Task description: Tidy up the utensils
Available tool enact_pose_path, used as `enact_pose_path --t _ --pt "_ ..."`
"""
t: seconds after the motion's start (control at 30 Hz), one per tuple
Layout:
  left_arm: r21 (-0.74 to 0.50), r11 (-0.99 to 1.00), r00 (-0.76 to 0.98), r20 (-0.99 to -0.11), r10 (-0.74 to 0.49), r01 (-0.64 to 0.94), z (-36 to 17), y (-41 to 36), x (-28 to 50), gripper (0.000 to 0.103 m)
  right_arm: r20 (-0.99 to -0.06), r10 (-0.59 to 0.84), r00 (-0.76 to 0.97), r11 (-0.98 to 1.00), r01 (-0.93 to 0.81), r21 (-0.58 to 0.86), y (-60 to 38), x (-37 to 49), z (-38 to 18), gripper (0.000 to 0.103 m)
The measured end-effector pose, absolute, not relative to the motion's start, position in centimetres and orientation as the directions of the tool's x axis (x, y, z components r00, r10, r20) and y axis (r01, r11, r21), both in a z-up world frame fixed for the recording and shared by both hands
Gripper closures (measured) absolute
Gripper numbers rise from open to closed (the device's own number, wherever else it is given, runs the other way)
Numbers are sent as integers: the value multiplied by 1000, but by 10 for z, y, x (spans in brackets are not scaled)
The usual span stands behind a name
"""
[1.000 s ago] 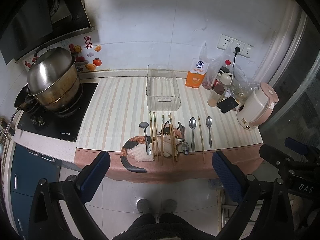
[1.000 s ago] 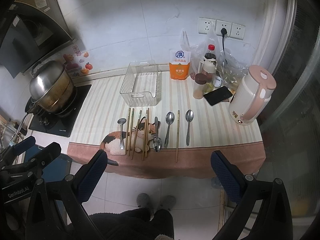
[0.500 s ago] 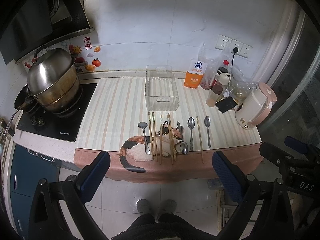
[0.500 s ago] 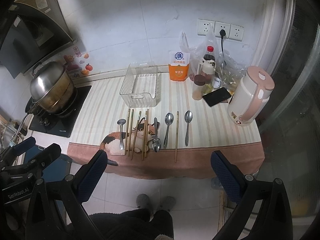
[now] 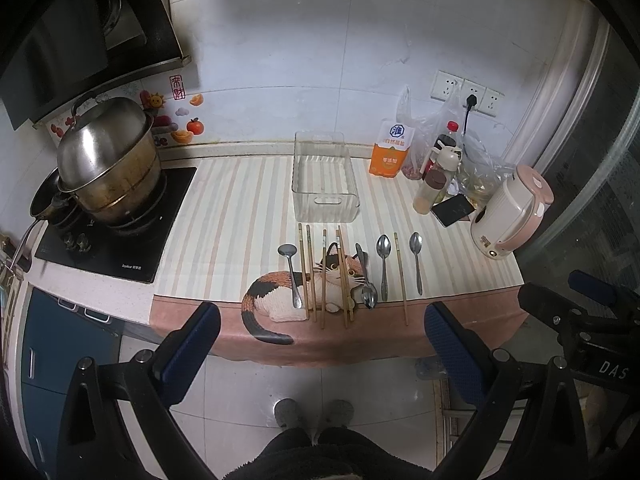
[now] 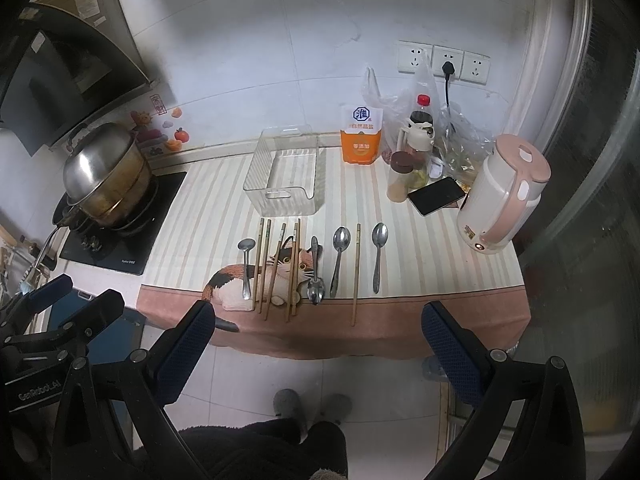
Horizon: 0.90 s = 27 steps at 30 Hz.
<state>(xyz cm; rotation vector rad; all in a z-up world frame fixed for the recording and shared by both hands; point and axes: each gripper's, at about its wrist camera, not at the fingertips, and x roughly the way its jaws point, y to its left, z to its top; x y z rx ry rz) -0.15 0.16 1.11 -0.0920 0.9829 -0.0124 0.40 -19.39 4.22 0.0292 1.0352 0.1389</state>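
Left wrist view: compared with a second ago, the worktop (image 5: 224,216) has slid only slightly in the frame, so the left gripper (image 5: 320,334) has barely drifted and sits back from the front edge, above the floor, with the person's slippers (image 5: 314,412) below. Its jaws stand wide apart and hold nothing. The utensils are unmoved: four spoons and several chopsticks lie in a row on the cat-print cloth (image 5: 280,292), near its front edge. The leftmost spoon (image 5: 292,272) lies just beside a chopstick pair (image 5: 306,270); a single chopstick (image 5: 401,278) lies between two spoons on the right. The clear bin (image 5: 324,178) stands empty just behind the row. The right gripper's body shows at the right edge.

Right wrist view: the picture has shifted just as little. The right gripper (image 6: 316,334) hangs off the worktop's front edge, jaws spread wide and empty. From here the rightmost spoon (image 6: 378,256) and the lone chopstick (image 6: 356,272) lie closest to its line of reach, well apart from the kettle (image 6: 502,194) and phone (image 6: 436,196).

Since nothing on the cloth has been touched and the bin holds nothing, I judge the task to be at its very start: both grippers appear to be settling into position, and the first pick-up is not yet begun.
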Motion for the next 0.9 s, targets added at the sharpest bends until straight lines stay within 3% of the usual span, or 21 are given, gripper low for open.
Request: enact_pose_path --t 0.33,0.47,0.7,0.9 --pt "-62 997 567 -824 -23 -50 16 -1 0 0 -851 130 510 991 -96 94 -196 6 42 0" --pt "75 988 614 -776 141 -132 6 -2 17 0 -836 89 542 996 -51 73 -201 15 29 0" --pt "167 962 587 -766 264 -215 -41 9 67 0 -849 46 526 998 4 56 -205 65 -29 0" --pt "203 950 492 -817 299 -239 -101 32 120 0 -888 2 461 999 32 19 -194 119 -89 0"
